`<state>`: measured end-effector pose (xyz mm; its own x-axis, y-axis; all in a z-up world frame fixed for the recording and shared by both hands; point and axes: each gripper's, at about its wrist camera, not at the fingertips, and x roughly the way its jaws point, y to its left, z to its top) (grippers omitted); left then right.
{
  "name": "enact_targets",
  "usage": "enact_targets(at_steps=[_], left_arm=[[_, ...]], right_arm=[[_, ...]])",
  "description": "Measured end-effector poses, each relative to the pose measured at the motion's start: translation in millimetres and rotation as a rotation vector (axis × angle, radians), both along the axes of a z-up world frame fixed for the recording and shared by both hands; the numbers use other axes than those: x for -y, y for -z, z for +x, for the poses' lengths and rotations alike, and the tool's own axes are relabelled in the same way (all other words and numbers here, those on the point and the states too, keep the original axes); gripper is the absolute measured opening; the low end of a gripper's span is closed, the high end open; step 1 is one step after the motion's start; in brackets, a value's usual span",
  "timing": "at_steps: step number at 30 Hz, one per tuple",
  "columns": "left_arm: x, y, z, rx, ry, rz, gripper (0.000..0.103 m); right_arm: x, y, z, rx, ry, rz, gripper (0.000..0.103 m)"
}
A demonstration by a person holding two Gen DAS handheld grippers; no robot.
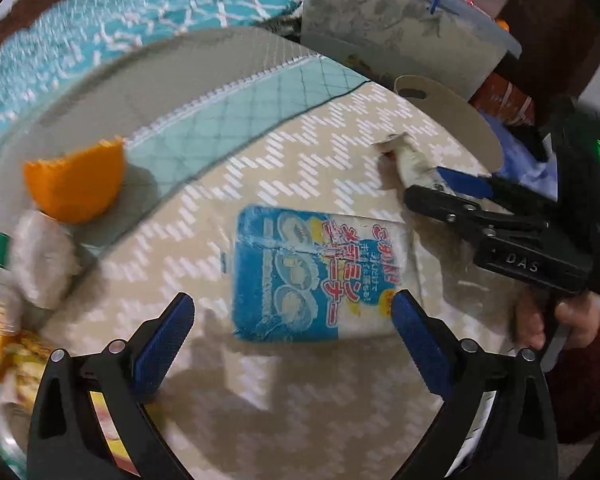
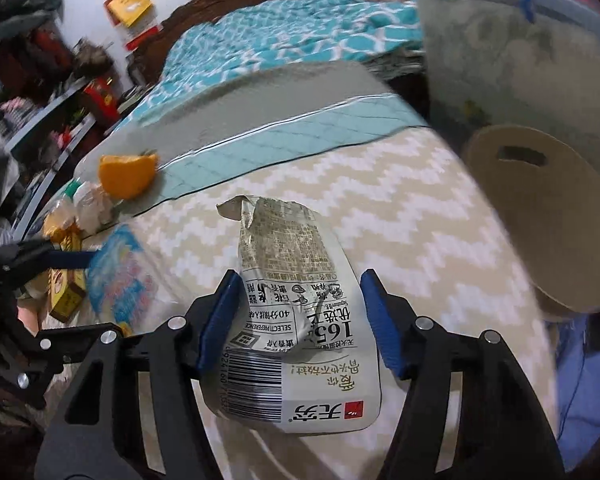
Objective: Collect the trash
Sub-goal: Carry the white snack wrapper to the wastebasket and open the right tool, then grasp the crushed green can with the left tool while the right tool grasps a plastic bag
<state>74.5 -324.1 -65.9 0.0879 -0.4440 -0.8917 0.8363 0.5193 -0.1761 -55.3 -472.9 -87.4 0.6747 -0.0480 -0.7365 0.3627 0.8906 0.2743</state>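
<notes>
Left gripper [image 1: 292,320] points down at the beige-and-white zigzag mat [image 1: 300,152] that covers the surface, jaws spread wide, nothing between the pads. A blue-and-white plastic snack packet with red lettering [image 1: 300,272] lies flat on the mat between and just ahead of the 2 blue pads, touching neither.

Right gripper [image 2: 298,312] hangs over the same mat. A crumpled silver foil wrapper with black print and a barcode [image 2: 296,320] sits between its jaws, torn end toward 12 o'clock. The left blue pad touches the wrapper edge; the right pad shows a narrow gap, so the jaws are part-closed around it and not clearly pinching. In the left wrist view this gripper comes in from 3 o'clock with the wrapper's torn end sticking out past its tips; a hand [image 1: 560,320] grips its handle at 4 o'clock.

An orange wedge-shaped sponge [image 1: 76,184] lies at 9 o'clock on the bare grey edge of the surface, with blurred bottles and yellow packets below it. A round tan cardboard piece with a slot handle [image 2: 540,208] leans at 2 o'clock. A grey plastic bin with a blue handle [image 1: 400,20] stands at 1 o'clock. A teal-and-white patterned blanket [image 2: 280,36] covers the bed at 12 o'clock.
</notes>
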Motion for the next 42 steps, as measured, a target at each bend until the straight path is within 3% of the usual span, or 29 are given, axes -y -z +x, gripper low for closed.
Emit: enact_targets(at_steps=[3,4,5,6,7,9,11,16,20,22,23,24,28,34,38,42], left_arm=[[12.8,9.4,3.3,-0.1,-0.01,-0.044,0.089],[18.2,8.9,1.9,-0.089,-0.016,-0.057,0.083],[24.5,8.0,-0.8,-0.092,-0.002,-0.068,0.069],[33.2,7.7,-2.8,-0.115,0.021,-0.076,0.048],[42.8,9.0,-4.6,-0.156,0.042,-0.076,0.036],[60.4,8.3,-10.2,-0.137,0.052,-0.053,0.029],[76.2,7.5,-15.0,-0.116,0.074,-0.048,0.029],[127.3,0.9,-17.0,-0.157,0.12,-0.064,0.029],[181.3,-17.0,-32.2,-0.135,0.185,-0.099,0.032],[209.3,-22.8,-38.2,-0.127,0.195,-0.109,0.049],[223.2,-23.7,-40.9,-0.13,0.192,-0.106,0.077],[233.7,-24.7,-43.9,-0.117,0.18,-0.102,0.088],[244.0,-27.6,-55.3,-0.104,0.186,-0.097,0.088],[187.2,-39.2,-60.7,-0.1,0.186,-0.119,0.088],[108.6,-49.7,-52.7,-0.162,0.182,-0.167,0.088],[5.0,-64.9,-24.8,-0.144,0.06,-0.217,0.088]], right_arm=[[25.4,-4.1,-17.4,0.023,0.089,-0.006,0.063],[36.2,-5.9,-21.2,0.028,0.118,-0.005,0.063],[46.2,-7.2,-24.5,0.034,0.142,-0.002,0.063],[59.4,-9.1,-29.1,0.043,0.173,0.004,0.063],[68.9,-10.2,-32.2,0.047,0.193,0.007,0.063],[93.1,-10.9,-39.9,0.054,0.247,0.016,0.063],[121.5,-8.8,-47.5,0.06,0.302,0.035,0.063],[175.0,1.3,-51.3,0.06,0.376,0.104,0.065],[201.3,4.8,-60.7,0.089,0.459,0.149,0.078],[207.6,-0.8,-74.8,0.135,0.523,0.156,0.081],[208.9,-2.4,-80.0,0.153,0.546,0.157,0.082],[209.8,-5.8,-91.4,0.184,0.579,0.16,0.082],[202.4,-18.0,-119.2,0.267,0.649,0.137,0.082],[161.6,-40.1,-113.5,0.34,0.558,0.11,0.065],[133.1,-52.1,-87.8,0.351,0.446,0.117,0.057],[89.7,-62.6,-41.5,0.329,0.26,0.165,0.057]])
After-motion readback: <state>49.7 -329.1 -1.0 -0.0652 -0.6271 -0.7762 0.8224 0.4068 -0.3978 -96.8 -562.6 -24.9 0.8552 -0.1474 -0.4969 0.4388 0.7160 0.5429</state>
